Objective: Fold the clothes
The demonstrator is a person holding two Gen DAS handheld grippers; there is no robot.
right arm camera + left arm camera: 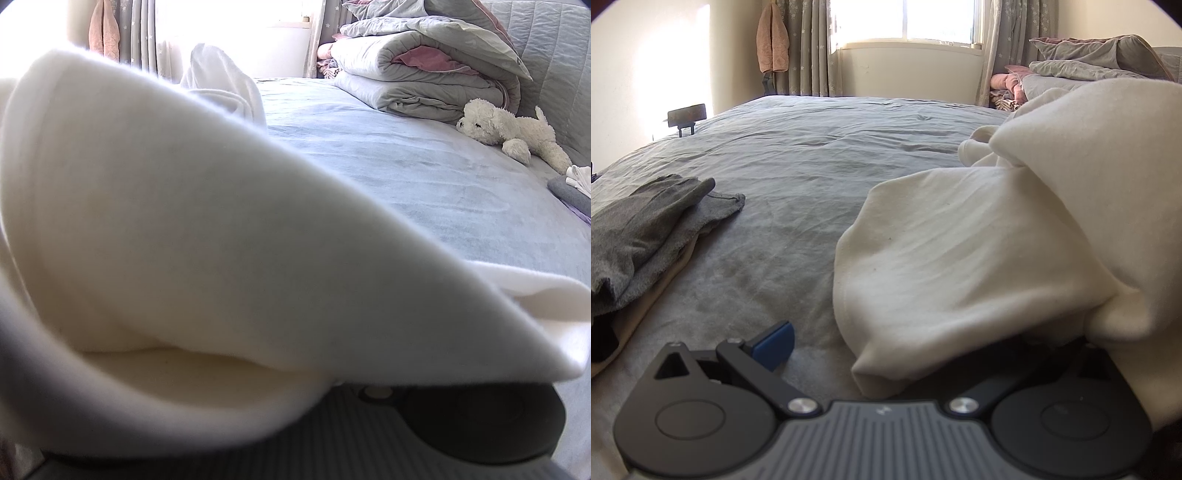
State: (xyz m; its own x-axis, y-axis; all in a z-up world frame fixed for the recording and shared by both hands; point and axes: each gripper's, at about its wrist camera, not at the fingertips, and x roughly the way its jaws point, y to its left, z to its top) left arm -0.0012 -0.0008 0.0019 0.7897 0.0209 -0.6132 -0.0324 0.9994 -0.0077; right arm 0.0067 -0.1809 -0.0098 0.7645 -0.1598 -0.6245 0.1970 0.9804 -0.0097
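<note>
A cream-white garment lies bunched on the grey bed sheet, rising to the right. My left gripper is low over the bed and open. Its left finger with the blue pad is bare, and the garment's hem drapes over its right finger and hides it. In the right wrist view the same white garment fills most of the frame, lying across my right gripper. Only that gripper's dark body shows beneath the cloth; its fingers are hidden.
A stack of folded grey clothes sits at the bed's left side. Folded quilts and a white plush dog lie by the headboard, with a small clothes pile at the right edge. Bare sheet stretches between them.
</note>
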